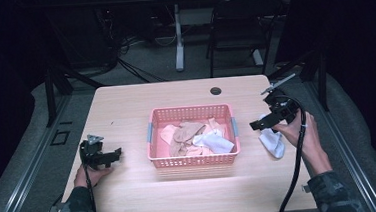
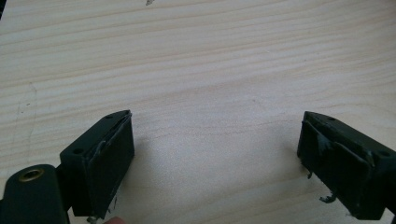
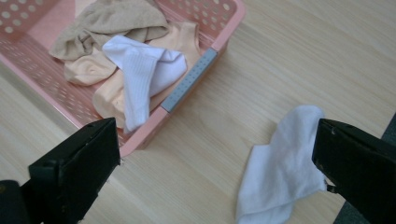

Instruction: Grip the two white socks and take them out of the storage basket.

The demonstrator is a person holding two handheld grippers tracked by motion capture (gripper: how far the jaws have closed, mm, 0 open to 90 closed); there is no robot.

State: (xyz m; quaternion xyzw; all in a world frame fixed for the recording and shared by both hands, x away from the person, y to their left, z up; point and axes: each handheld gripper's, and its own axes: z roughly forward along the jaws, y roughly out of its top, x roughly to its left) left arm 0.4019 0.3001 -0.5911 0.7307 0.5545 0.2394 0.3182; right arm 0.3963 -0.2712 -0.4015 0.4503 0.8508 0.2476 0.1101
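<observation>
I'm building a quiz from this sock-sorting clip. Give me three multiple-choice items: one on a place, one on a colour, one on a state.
1. Where does the loose white sock lie?
A. on the table to the right of the basket
B. inside the basket
C. on the floor

2. What colour is the basket?
A. blue
B. pink
C. black

3. How do the jaws of the right tool stand?
A. shut on the sock
B. shut on nothing
C. open

Key: 1 A, the sock rests on the wood of the table beside the basket's grey handle. 2 B, its perforated walls are pink. 3 C, in the right gripper view the jaws stand wide apart with the sock lying between them, ungripped.
</observation>
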